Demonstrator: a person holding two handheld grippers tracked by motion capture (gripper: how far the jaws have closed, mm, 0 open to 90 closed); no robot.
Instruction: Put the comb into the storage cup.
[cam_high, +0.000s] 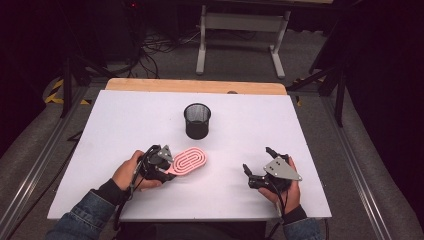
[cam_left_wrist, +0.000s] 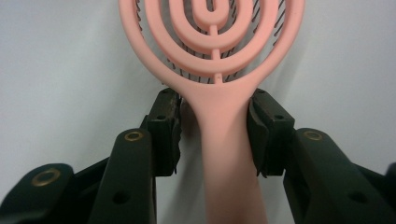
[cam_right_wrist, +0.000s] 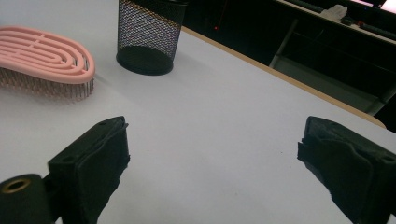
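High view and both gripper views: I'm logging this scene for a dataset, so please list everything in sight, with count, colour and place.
Hairbrush: one, pink, bristles down on the table, near the left front, handle between the left gripper's jaws.
Mesh cup: one, black, upright, mid-table beyond the hairbrush.
Table: one, white top with a wooden strip along the far edge.
Desk frame: one, white, on the floor beyond the table.
Cables: several, black, on the floor at far left.
Left gripper: one, black, jaws on either side of the hairbrush handle; firm contact unclear.
Right gripper: one, black, jaws wide apart over bare table.
Hands: two, in denim sleeves, at the near edge.
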